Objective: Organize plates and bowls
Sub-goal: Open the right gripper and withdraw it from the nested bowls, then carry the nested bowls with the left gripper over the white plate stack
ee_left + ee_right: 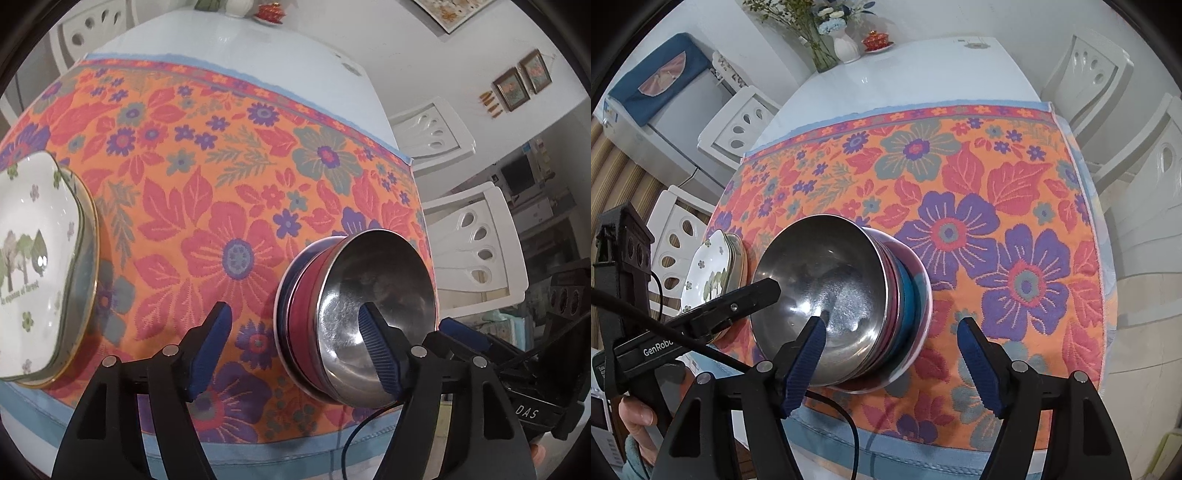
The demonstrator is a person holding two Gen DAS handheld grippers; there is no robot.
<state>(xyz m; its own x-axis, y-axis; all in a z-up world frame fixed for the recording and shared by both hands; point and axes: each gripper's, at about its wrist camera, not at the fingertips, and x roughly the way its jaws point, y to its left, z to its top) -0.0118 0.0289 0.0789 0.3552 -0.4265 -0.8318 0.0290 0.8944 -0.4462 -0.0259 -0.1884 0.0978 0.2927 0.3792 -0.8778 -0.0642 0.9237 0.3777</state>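
Note:
A stack of bowls stands on the floral cloth [221, 177] near the table's front edge, with a steel bowl [373, 306] on top of red, blue and white ones. My left gripper [295, 347] is open, its right finger over the steel bowl's inside and its left finger outside the stack. My right gripper [894, 362] is open too, its left finger over the steel bowl [827, 295] and its right finger beyond the stack. A stack of plates topped by a white tree-print plate [33, 258] lies at the left; it also shows in the right wrist view [713, 273].
White chairs [476, 240] stand along the table's sides. A vase with flowers [844, 44] and a small red dish [877, 38] sit at the far end of the table. A fridge [665, 110] is off to the left.

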